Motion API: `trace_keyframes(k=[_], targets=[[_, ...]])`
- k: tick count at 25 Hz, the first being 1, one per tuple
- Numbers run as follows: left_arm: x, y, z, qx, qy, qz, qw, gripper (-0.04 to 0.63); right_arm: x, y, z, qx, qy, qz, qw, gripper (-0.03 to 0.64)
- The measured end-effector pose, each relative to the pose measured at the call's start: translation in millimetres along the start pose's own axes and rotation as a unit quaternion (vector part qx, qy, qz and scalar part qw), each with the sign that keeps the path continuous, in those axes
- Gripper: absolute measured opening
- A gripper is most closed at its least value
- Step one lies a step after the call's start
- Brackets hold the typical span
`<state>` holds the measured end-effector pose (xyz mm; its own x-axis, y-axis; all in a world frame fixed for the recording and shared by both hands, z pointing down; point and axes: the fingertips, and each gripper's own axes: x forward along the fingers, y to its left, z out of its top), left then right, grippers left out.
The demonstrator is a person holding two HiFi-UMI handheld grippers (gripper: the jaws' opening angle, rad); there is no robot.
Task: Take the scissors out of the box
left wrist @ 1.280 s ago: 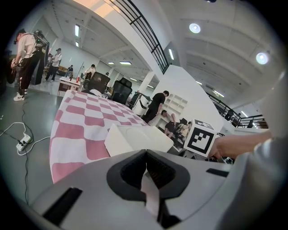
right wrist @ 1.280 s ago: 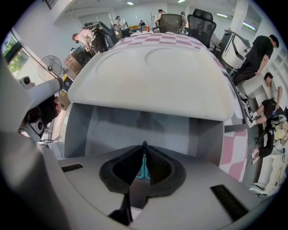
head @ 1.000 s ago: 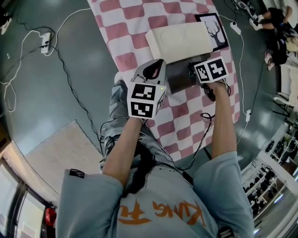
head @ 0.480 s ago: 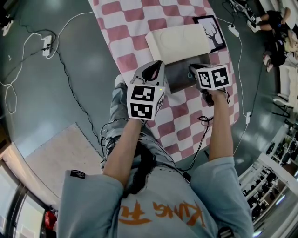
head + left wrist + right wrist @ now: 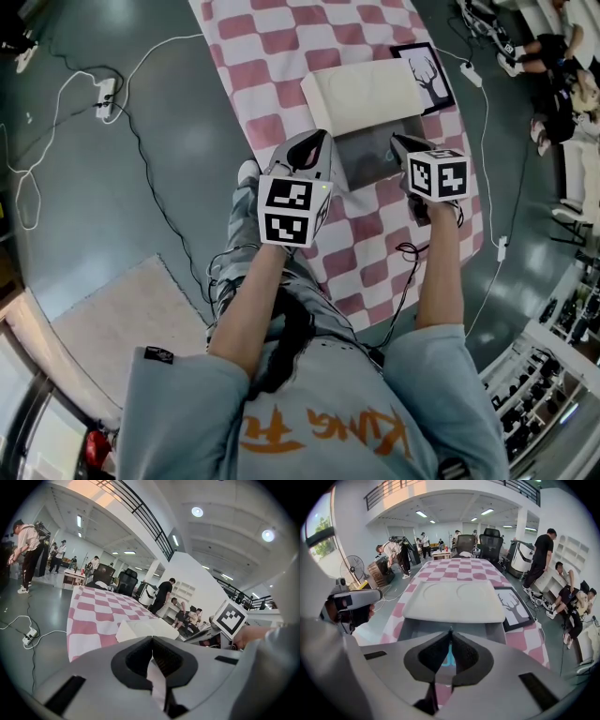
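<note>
The open grey box point(image 5: 370, 155) stands on the checkered cloth, its cream lid point(image 5: 364, 95) leaning back behind it. My right gripper point(image 5: 403, 146) hangs over the box's right end, pointing steeply down. In the right gripper view its jaws point(image 5: 450, 632) are closed on the scissors point(image 5: 448, 659): a light-blue handle shows in the hollow between them and a thin dark tip sticks out past the tips. Below lie the box floor point(image 5: 417, 629) and the lid point(image 5: 450, 601). My left gripper point(image 5: 310, 150) is shut and holds nothing; it hovers at the box's left end.
A framed deer picture point(image 5: 427, 73) lies right of the lid. The checkered tablecloth point(image 5: 281, 42) runs away from me. Cables and a power strip point(image 5: 105, 97) lie on the grey floor at left. Several people and office chairs point(image 5: 490, 545) stand beyond the table.
My right gripper has risen above the box and tipped further downward, its marker cube now turned more toward me. The left gripper has lifted slightly beside the box.
</note>
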<state>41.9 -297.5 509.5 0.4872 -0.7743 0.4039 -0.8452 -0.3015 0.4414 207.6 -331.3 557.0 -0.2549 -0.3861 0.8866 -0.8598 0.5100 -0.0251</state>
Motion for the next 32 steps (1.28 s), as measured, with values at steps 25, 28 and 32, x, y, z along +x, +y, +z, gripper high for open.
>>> trace_keyframes(k=[25,28,32], targets=[[-41,-41,54,0.079,-0.049,-0.008,0.9957,0.020,-87,25,32,0.081,-0.189,0.008,0.979,-0.006],[-43,-48,64,0.090,-0.060,-0.011,0.9941,0.020,-100,27,36,0.095,-0.218,0.010,0.971,-0.006],[-51,-56,74,0.091,-0.076,-0.011,0.9929,0.020,-118,31,36,0.120,-0.249,0.015,0.961,-0.006]])
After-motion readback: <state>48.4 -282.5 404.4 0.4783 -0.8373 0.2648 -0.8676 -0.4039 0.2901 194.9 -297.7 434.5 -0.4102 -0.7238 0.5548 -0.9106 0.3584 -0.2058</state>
